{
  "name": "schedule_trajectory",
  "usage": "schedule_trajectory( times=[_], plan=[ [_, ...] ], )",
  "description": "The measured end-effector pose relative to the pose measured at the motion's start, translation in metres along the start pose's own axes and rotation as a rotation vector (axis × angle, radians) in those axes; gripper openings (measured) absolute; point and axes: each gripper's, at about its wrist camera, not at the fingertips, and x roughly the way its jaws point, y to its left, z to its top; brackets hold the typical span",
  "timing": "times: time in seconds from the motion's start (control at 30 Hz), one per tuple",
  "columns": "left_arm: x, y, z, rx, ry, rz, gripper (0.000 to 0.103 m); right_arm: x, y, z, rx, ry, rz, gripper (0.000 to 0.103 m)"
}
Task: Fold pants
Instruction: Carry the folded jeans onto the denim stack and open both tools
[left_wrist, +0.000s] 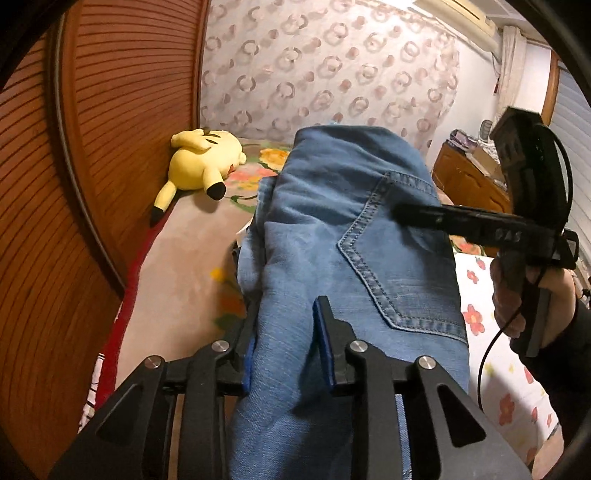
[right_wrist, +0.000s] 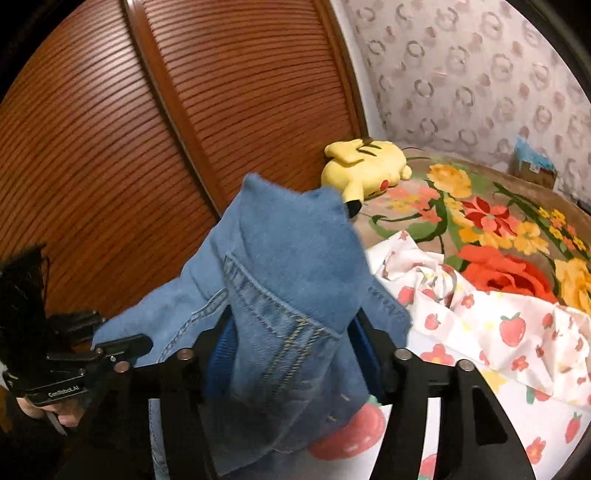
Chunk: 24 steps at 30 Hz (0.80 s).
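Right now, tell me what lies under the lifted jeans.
Under the jeans, both claws grip denim above a floral blanket and an apple-print sheet. The bed directly beneath is covered.

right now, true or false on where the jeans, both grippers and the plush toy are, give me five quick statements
1. Both grippers clamp the jeans. True: the left gripper and the right gripper each have denim between their fingers.
2. The jeans lie flat on the bed. False: they are held up.
3. A yellow plush toy lies by the wooden slatted door. True.
4. The plush toy sits on the jeans. False: it lies apart, on the floral blanket.
5. The back pocket faces the left wrist camera. True.
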Motion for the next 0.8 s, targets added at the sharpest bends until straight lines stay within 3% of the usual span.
schedule_trajectory(
  times=[0.23,0.4,0.67,0.8],
  plan=[
    [-0.016,-0.008,0.008,0.044,-0.059,0.046,0.053,-0.042,-0.006,-0.023,0.001,-0.081,-0.085,0.064],
    [-0.043,-0.026,0.010,0.088,-0.131,0.070,0.075,-0.081,0.016,-0.045,-0.024,-0.118,-0.111,0.064],
    [-0.071,-0.073,0.006,0.158,-0.216,0.054,0.088,-0.148,0.048,-0.093,-0.048,-0.186,-0.141,0.064],
    [-0.088,-0.099,-0.001,0.186,-0.265,0.047,0.088,-0.185,0.066,-0.117,-0.067,-0.224,-0.156,0.064]
  ],
)
